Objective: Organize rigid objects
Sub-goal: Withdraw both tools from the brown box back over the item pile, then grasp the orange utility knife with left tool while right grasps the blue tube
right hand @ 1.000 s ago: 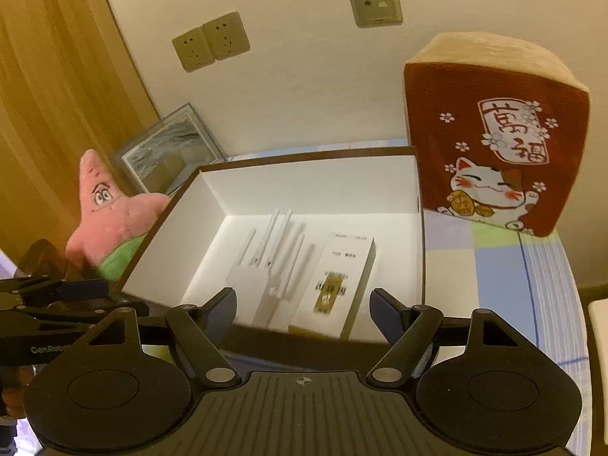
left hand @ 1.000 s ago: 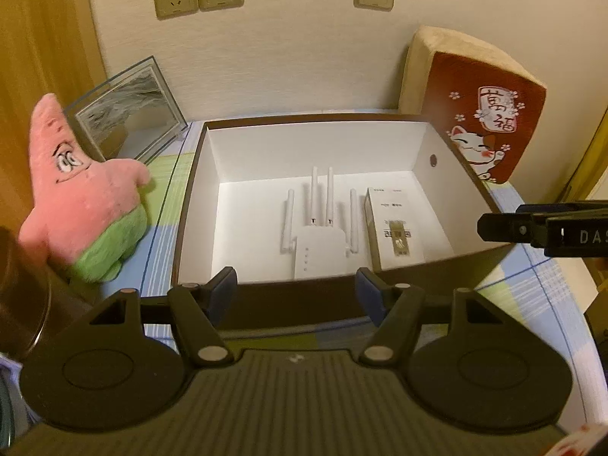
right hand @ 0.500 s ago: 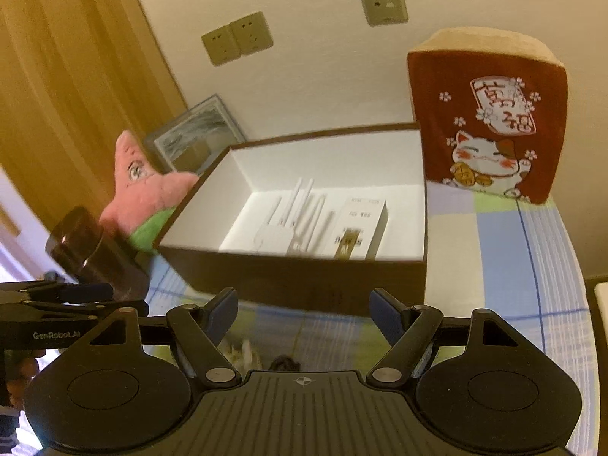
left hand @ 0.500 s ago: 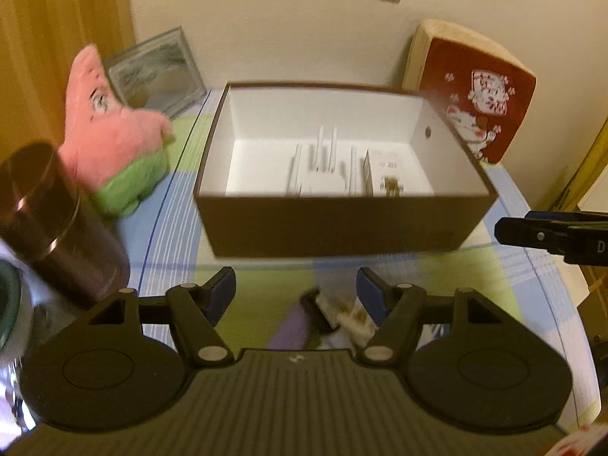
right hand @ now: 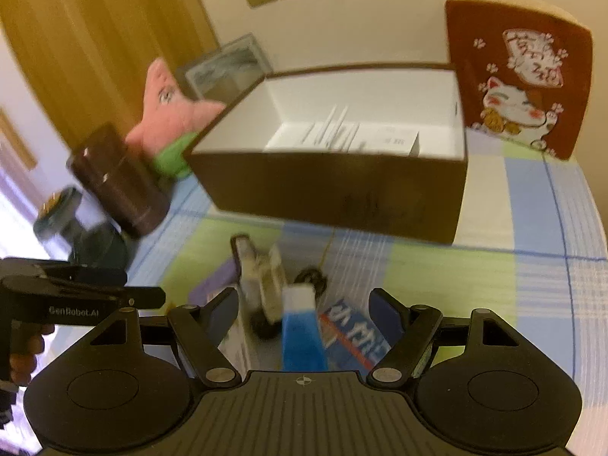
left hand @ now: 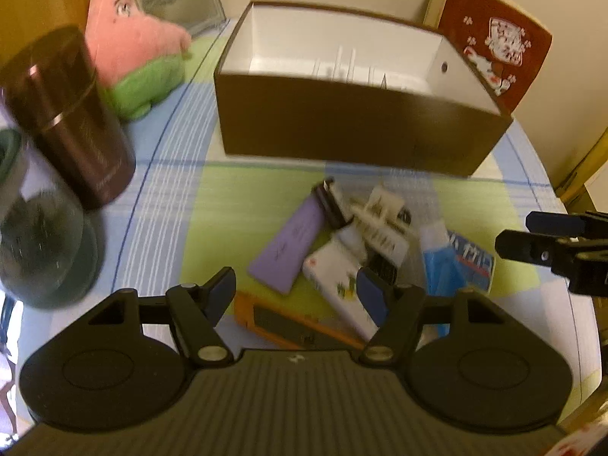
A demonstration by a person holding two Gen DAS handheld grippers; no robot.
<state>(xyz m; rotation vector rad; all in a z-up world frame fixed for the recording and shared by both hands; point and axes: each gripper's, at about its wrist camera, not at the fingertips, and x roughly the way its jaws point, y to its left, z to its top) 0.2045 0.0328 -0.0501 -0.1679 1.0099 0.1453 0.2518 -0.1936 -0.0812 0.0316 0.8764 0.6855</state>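
Observation:
A brown box with a white inside (left hand: 357, 129) (right hand: 334, 190) stands at the back of the table and holds a white router with antennas (right hand: 326, 131) and a small white carton (right hand: 391, 140). In front of it lies a heap of small items: a purple case (left hand: 292, 243), a white card pack (left hand: 338, 277), an orange-edged tool (left hand: 288, 323), a blue tube (right hand: 302, 334) (left hand: 440, 262) and a blue and white packet (right hand: 357, 338). My left gripper (left hand: 294, 292) is open and empty above the heap. My right gripper (right hand: 304, 311) is open and empty over the blue tube.
A dark brown cylinder (left hand: 68, 117) and a dark glass jar (left hand: 41, 250) stand at the left. A pink star plush (left hand: 133, 45) and a picture frame (left hand: 178, 3) are at the back left. A red cat cushion (right hand: 520, 79) leans on the wall at the right.
Both grippers have pulled back from the box and tilted down. The heap of small items in front of the box has come into view. Both stay open.

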